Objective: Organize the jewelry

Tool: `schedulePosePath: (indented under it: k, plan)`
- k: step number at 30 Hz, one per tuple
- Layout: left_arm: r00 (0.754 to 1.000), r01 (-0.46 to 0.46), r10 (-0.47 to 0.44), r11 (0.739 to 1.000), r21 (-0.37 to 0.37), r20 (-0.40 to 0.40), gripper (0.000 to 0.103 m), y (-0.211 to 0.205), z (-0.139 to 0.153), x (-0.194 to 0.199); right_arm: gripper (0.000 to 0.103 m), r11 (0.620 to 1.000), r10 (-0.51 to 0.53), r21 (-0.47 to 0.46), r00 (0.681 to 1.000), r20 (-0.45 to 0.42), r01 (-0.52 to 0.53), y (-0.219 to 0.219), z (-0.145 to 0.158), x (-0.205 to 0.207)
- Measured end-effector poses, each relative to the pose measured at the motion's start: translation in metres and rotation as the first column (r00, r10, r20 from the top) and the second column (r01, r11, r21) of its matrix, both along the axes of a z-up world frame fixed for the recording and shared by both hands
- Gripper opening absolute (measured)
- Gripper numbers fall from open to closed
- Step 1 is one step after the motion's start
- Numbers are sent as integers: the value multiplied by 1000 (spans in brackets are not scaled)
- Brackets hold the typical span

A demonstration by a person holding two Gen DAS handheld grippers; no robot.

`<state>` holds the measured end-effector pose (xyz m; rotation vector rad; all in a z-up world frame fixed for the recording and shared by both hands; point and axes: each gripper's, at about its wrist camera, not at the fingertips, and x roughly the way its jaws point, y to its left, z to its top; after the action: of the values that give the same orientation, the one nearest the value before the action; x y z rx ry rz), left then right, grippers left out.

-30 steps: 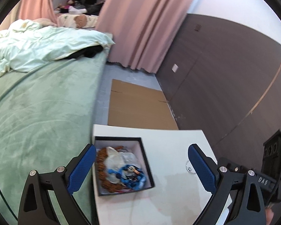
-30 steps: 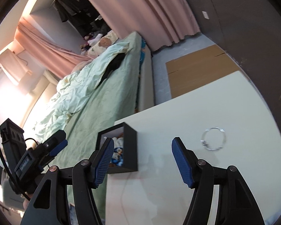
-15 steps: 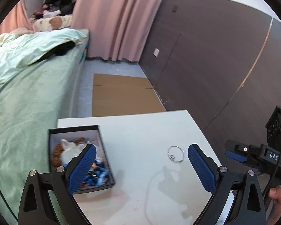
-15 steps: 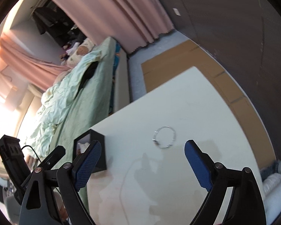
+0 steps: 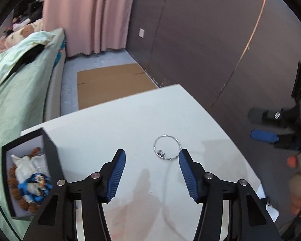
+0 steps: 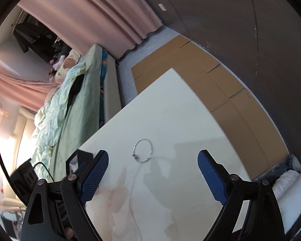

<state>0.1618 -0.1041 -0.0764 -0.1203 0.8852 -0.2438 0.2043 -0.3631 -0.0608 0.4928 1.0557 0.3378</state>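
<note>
The left gripper (image 5: 151,161) is angling steeply down over the white bench (image 5: 114,124), its blue-padded jaws closing with only bare bench surface between them. The thin silver bracelet (image 5: 167,147) is lying flat on the bench just ahead of the right-hand pad (image 5: 187,175) of that gripper, its near rim almost at the pad's tip but outside the gap, a small charm sitting inside the hoop.

The right gripper (image 6: 152,172) is also pointing downward at a similar slant, its jaws standing wide apart and gripping nothing. In its view the bracelet (image 6: 142,150) is lying ahead of the jaws, nearer the left pad than the right, clear of both. From the left wrist view, the right gripper's blurred dark body is showing at the right edge, with part of the person's hand (image 5: 299,188) wrapped around its handle.

The black jewelry box (image 5: 30,172) is sitting open at the left corner of the bench, beside the green bed (image 5: 14,100), well apart from the bracelet. Inside it are lying brown beads, a white pouch and blue pieces. Flattened cardboard (image 5: 112,84) is covering the floor beyond the bench.
</note>
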Motion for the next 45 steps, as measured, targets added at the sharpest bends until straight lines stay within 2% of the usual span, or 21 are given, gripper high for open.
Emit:
schedulePosePath:
  k: [5, 7, 18, 24, 29, 30, 31, 33, 38, 45]
  plan:
    - [999, 30, -29, 999, 39, -20, 48, -17, -18, 9, 91, 1000, -8, 1, 1000, 5, 8, -9, 2, 4]
    - [999, 41, -40, 998, 45, -25, 41, -22, -23, 12, 91, 1000, -9, -5, 1000, 5, 9, -11, 2, 6]
    - [998, 54, -51, 994, 97, -40, 34, -39, -45, 31, 91, 1000, -19, -10, 1000, -7, 19, -18, -2, 13]
    - [999, 28, -24, 993, 119, -31, 32, -40, -53, 38, 91, 1000, -20, -11, 1000, -7, 20, -16, -2, 13]
    - [999, 22, -18, 990, 139, -31, 19, -40, -59, 38, 91, 1000, -4, -22, 1000, -10, 4, -10, -3, 16]
    - [999, 21, -17, 989, 146, -28, 12, -40, -58, 37, 91, 1000, -2, -24, 1000, -10, 2, -9, -3, 15]
    - [999, 17, -13, 990, 143, -32, 7, -37, -58, 38, 91, 1000, 3, -27, 1000, -10, -3, -7, -3, 15]
    - [999, 9, -4, 993, 117, -41, 4, -33, -57, 38, 91, 999, 11, -33, 1000, -13, -11, -3, -4, 16]
    - [1000, -15, 17, 998, 66, -25, 4, -20, -44, 36, 90, 998, 34, -47, 999, -29, -36, 7, -11, 19]
    - [999, -49, 49, 999, -10, 2, 4, 0, -21, 31, 68, 990, 108, -86, 992, -64, -114, 33, -26, 20]
